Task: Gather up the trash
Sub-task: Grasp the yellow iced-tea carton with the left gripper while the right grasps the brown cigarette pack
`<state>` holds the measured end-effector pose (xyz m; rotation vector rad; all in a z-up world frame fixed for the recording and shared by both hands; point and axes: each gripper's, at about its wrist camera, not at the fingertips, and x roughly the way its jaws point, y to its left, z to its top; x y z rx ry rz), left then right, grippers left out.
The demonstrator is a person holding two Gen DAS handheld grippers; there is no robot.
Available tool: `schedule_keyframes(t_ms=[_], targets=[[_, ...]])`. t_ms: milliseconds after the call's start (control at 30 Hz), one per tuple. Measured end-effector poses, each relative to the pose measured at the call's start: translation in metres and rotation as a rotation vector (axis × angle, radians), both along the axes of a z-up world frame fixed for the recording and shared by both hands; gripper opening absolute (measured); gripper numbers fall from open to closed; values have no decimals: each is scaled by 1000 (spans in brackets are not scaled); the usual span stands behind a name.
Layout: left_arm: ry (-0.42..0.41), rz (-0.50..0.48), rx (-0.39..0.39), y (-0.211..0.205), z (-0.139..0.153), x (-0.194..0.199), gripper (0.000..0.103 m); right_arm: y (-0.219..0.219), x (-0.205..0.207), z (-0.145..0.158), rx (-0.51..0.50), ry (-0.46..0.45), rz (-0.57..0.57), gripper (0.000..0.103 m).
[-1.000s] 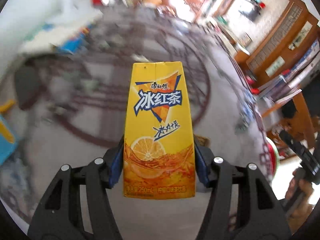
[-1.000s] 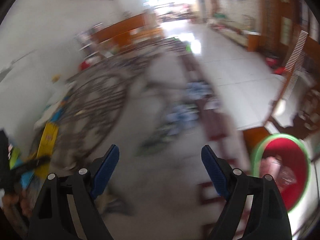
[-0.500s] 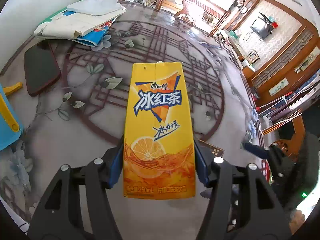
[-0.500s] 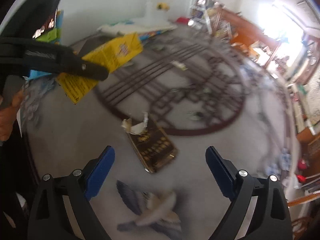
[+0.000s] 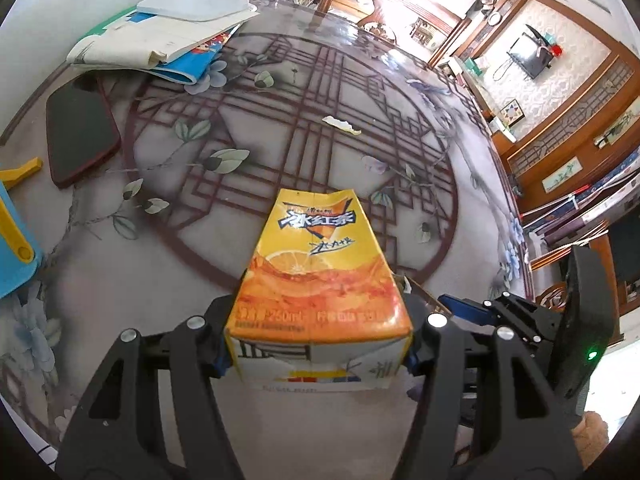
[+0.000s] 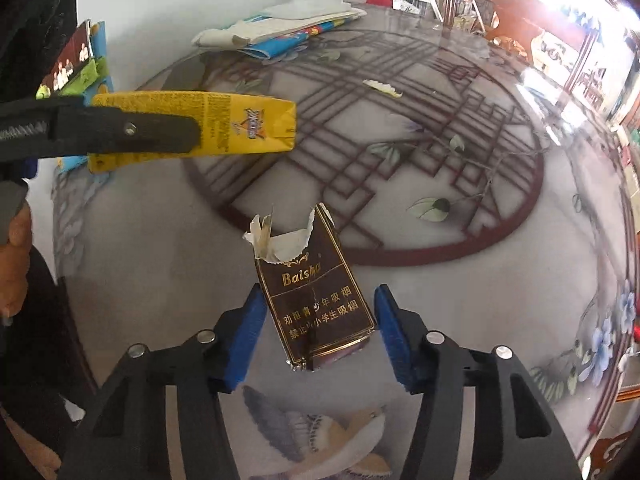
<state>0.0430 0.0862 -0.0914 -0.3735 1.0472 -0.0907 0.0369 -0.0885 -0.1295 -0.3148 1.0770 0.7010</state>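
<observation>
Spreading beneath both grippers, the round table [image 6: 460,280] with its red lattice medallion now reads sharp in both views, where a second ago it was a blur. A stack of papers and booklets [image 5: 160,44] sits at its far edge by the wall, with a dark red-rimmed pad [image 5: 80,136] toward the left edge. The left gripper [image 5: 318,344] stays clamped on the yellow iced-tea carton [image 5: 320,272], held above the table near its near edge; half a second ago the carton faced the camera flat, and now it is tipped forward so its white base shows. The right gripper [image 6: 320,328], jaws spread wide, has closed in on the torn brown cigarette pack [image 6: 316,296], which lies flat near the table's near edge: the pack, well ahead of the blue pads half a second ago, now sits between them, just beside the left pad and apart from the right. A pale torn scrap [image 6: 382,88] lies inside the lattice medallion.
</observation>
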Motion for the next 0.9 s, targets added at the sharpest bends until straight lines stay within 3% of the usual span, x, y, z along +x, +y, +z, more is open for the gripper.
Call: schedule_keyframes(t_ms=[433, 600, 667, 700, 733, 833, 900], targets=[[55, -29, 69, -8, -11, 3, 76, 4, -9, 8, 31, -29, 1, 71], [81, -54, 114, -15, -17, 5, 77, 12, -12, -1, 2, -40, 16, 71], [93, -65, 147, -18, -21, 6, 77, 16, -14, -6, -21, -33, 29, 66], [103, -71, 168, -20, -24, 6, 77, 17, -15, -8, -33, -33, 37, 52], [108, -74, 173, -21, -26, 6, 77, 18, -16, -10, -46, -32, 42, 48], [114, -87, 195, -24, -29, 6, 74, 14, -16, -6, -14, -22, 24, 47], [117, -93, 212, -26, -31, 6, 63, 8, -16, 1, 19, -26, -4, 46]])
